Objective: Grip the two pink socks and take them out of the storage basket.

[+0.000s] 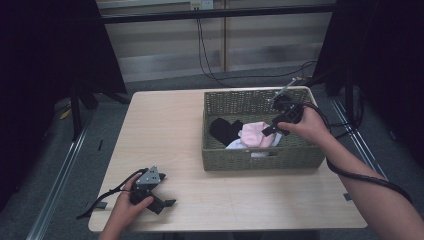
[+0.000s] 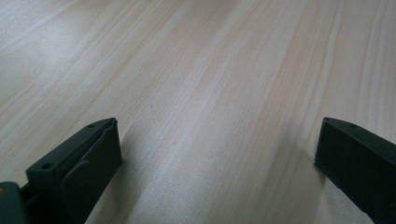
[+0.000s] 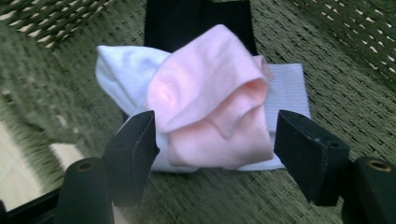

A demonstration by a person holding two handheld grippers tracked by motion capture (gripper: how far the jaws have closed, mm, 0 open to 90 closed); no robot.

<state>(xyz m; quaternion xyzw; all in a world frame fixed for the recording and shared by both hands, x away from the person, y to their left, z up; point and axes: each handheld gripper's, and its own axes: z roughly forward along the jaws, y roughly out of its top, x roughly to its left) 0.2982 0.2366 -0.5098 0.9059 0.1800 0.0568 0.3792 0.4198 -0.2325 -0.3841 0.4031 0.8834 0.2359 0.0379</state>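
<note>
Pink folded cloth sock (image 3: 215,102) lay on a white sock (image 3: 119,70) inside the green woven basket (image 1: 260,159). Right hand-held gripper (image 3: 215,140) straddled it, jaws wide, pads not touching; left hand-held gripper (image 2: 217,154) rested open on the pale wooden tabletop (image 2: 196,70).

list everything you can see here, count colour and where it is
table: 1, light wood, centre of the high view
basket: 1, woven olive green, on the table's right half
pink sock: 1, pale pink, in the basket on top of the white one
white sock: 1, white, in the basket under the pink one
black sock: 1, black, in the basket, left of the pink one
cables: several, black, on the floor beyond the table
left gripper: 1, black, open, low over bare table at near left
right gripper: 1, black, open, jaws either side of the pink sock, not pressing
</note>
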